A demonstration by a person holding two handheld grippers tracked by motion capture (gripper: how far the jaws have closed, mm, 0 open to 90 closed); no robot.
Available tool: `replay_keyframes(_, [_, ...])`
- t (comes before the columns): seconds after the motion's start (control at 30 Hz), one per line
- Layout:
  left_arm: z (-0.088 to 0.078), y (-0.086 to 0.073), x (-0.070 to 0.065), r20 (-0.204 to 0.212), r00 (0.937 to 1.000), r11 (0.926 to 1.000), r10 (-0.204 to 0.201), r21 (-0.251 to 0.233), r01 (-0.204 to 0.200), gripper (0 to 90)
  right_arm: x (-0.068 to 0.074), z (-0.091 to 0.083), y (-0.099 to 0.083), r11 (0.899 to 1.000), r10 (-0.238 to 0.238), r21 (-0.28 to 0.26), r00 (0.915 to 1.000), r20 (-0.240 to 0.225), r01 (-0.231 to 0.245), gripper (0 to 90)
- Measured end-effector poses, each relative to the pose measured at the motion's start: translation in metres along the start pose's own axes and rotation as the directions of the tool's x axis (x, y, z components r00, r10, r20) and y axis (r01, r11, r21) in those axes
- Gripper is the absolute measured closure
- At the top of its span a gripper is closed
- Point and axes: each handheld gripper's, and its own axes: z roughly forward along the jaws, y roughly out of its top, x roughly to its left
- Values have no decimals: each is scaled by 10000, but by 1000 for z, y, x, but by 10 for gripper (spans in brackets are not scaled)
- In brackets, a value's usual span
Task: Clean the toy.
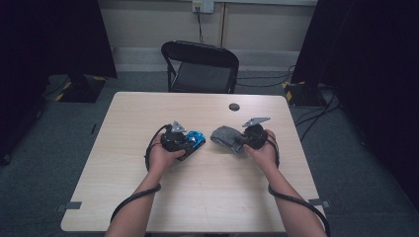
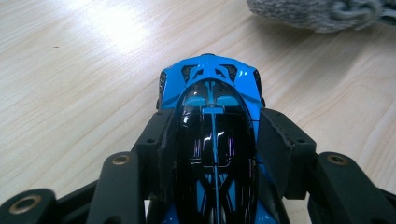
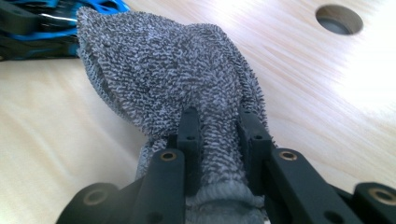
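Observation:
A shiny blue and black toy car sits between the jaws of my left gripper, whose pads press on both its sides. In the high view the toy car is left of the table's middle, held by the left gripper. A grey terry cloth is pinched in my right gripper, its bunched end squeezed between the pads. From above, the grey cloth lies on the table just right of the car, with the right gripper shut on its right end.
A round cable hole lies in the tabletop behind the cloth. A black folding chair stands at the table's far edge. Cables trail from both grippers past the forearms. Dark stands and floor cables flank the table.

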Motion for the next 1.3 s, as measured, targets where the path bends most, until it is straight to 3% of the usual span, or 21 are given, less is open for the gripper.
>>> replay_keyframes(0.37, [0, 1, 0, -5, 10000, 10000, -4, 41, 4, 478, 23, -17, -4, 9971, -557, -562, 9955, -770, 514, 740])
replay_keyframes(0.5, [0, 1, 0, 4, 10000, 10000, -4, 65, 4, 478, 35, -21, -5, 9939, -983, -599, 9897, -1045, 924, 740])
replay_keyframes(0.83, [0, 1, 1, 15, 10000, 10000, -42, 46, 42, 478, 66, -23, -12, 9866, -1550, -796, 9696, -1895, 1422, 740])
replay_keyframes(0.97, [0, 1, 1, 10, 10000, 10000, -61, 65, 61, 478, 87, -18, -14, 9794, -2004, -749, 9497, -2405, 1877, 740])
replay_keyframes(1.3, [0, 0, 0, -3, 9999, 9999, -130, -1, 130, 478, 125, 1, -7, 9545, -2968, -673, 9017, -3145, 2907, 740])
